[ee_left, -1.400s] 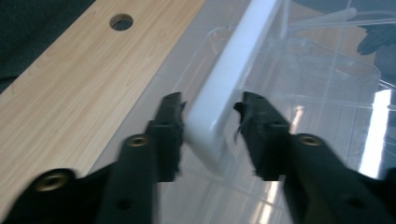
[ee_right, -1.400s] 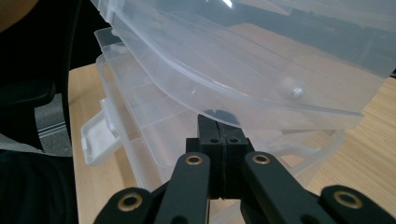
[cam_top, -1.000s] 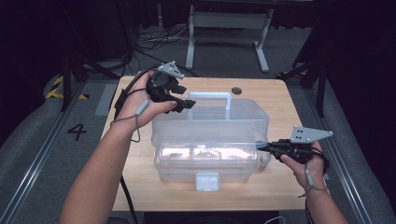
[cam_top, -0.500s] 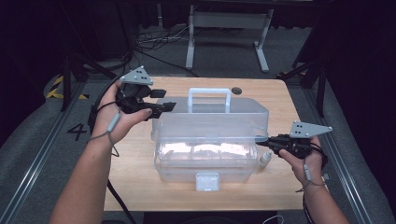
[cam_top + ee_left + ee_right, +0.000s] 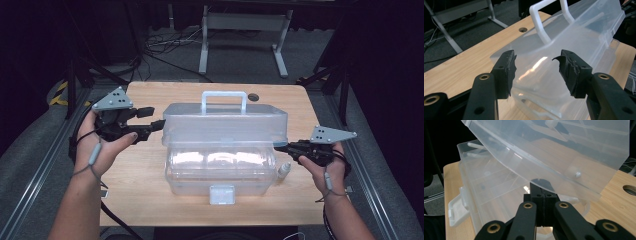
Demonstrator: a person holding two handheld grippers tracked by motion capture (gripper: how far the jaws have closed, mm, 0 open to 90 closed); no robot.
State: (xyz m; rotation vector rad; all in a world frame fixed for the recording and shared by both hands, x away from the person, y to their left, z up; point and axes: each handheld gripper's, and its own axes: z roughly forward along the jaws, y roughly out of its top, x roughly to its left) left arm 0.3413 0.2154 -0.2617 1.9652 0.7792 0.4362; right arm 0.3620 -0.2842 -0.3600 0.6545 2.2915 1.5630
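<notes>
A clear plastic storage box (image 5: 220, 165) sits in the middle of the desk (image 5: 140, 195), its latch toward the near edge. Its lid (image 5: 225, 122), white handle (image 5: 223, 100) on top, is raised and tilted back. The right tool (image 5: 281, 147), jaws clenched together with nothing between them, sits under the lid's right end. The left tool (image 5: 156, 124) is released at the lid's left end, its jaws having just been narrowing, nothing pinched. A small white bottle (image 5: 284, 170) stands just beside the box's right side.

High view overhead, facing forward-down; gripper views close — share box (image 5: 225, 145) (opposite ends).
</notes>
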